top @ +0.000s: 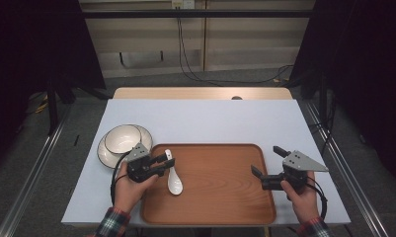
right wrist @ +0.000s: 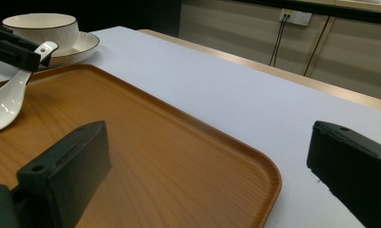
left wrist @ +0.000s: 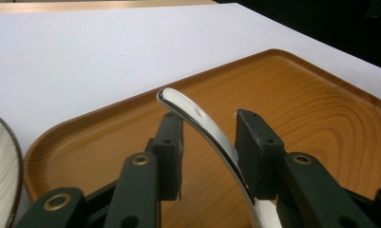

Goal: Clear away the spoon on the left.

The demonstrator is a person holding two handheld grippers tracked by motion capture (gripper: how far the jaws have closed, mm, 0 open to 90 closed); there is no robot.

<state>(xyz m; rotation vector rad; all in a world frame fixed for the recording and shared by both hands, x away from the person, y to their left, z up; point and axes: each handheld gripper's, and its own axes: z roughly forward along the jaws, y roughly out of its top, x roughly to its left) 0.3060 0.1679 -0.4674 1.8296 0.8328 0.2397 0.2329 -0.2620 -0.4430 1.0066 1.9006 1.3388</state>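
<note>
The tray [top: 220, 197] lies along the bench's [top: 200, 118] near edge — spoon [top: 174, 181] in it at its left end — bowl [top: 122, 138] on a plate [top: 104, 153] just beyond the tray's far-left corner.

Spoon [top: 174, 180]: glossy white, plain. Tray [top: 225, 207]: orange-brown, wood-grain pattern with curved rings. Bowl [top: 122, 138]: cream-white, dark thin rim line, faint vertical ribbing on the outside. Plate [top: 102, 153] under it: same cream-white, dark rim. Surface [top: 205, 121]: pale white-blue sheet, light wood edge at the far side. Left gripper [top: 167, 161] and right gripper [top: 265, 160]: black, grey plates. Sleeves [top: 111, 222]: plaid, red and dark green.
</note>
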